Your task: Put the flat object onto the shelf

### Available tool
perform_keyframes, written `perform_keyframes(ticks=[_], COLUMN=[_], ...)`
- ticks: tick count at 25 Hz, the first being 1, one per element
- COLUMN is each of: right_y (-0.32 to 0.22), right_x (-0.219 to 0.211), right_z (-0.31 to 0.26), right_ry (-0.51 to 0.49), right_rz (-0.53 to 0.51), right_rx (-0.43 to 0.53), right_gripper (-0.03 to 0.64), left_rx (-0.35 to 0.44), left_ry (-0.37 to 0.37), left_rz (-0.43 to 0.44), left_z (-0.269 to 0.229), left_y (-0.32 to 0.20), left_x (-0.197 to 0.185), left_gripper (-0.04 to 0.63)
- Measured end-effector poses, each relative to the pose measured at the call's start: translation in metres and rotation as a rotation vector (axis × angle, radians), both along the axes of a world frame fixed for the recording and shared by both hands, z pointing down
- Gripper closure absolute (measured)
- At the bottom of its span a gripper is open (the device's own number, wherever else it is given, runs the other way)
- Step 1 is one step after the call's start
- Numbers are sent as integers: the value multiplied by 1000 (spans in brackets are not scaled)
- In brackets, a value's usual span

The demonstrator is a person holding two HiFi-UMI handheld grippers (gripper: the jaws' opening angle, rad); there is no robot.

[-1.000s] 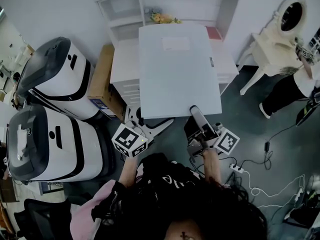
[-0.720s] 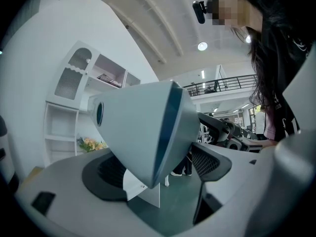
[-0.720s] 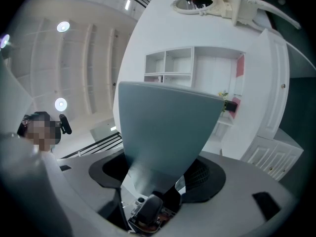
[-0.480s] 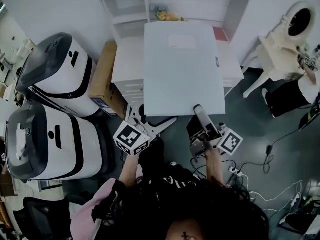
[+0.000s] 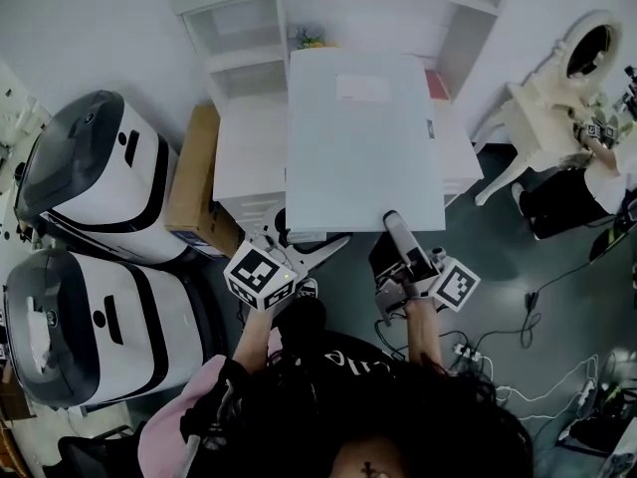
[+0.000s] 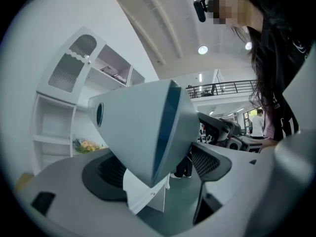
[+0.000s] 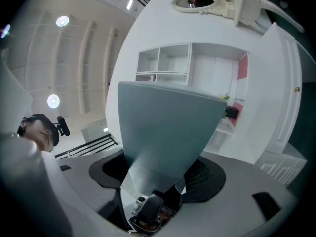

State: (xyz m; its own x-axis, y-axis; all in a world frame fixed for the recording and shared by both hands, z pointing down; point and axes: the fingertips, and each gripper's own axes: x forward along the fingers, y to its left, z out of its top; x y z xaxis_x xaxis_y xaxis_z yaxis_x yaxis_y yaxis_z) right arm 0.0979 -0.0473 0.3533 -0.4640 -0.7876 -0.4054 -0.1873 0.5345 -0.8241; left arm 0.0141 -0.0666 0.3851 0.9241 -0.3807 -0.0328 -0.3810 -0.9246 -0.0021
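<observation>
A large flat pale grey folder point(image 5: 364, 142) is held level in front of me, above the white shelf unit point(image 5: 239, 38). My left gripper point(image 5: 291, 241) is shut on its near left corner. My right gripper point(image 5: 394, 225) is shut on its near right edge. In the left gripper view the folder point(image 6: 140, 127) fills the space between the jaws, its spine hole showing. In the right gripper view the folder point(image 7: 168, 132) rises from the jaws and hides part of the shelf unit point(image 7: 197, 65).
Two big white-and-black machines point(image 5: 95, 182) stand at the left beside a brown cardboard box point(image 5: 194, 182). A white dressing table with a round mirror point(image 5: 587, 53) is at the right. Cables and a power strip point(image 5: 518, 366) lie on the dark floor. Another person point(image 5: 572, 182) stands at right.
The folder and both grippers keep about the same place in the head view, while the view has shifted a little, so the shelf unit's upper compartments show more.
</observation>
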Motion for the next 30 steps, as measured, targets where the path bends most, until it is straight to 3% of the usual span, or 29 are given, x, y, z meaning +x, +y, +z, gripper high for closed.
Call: perform_keyframes(ticks=[18, 30], right_y=[-159, -221], right_x=[-27, -6], right_z=[-23, -56], right_ry=[37, 68], right_rz=[113, 136], right_rx=[35, 66], right_gripper=[302, 302], left_rx=[48, 81], left_ry=[26, 58], left_rz=[119, 140], left_z=[-23, -56], left_y=[-169, -235], left_x=[-24, -1], left_gripper=[187, 187])
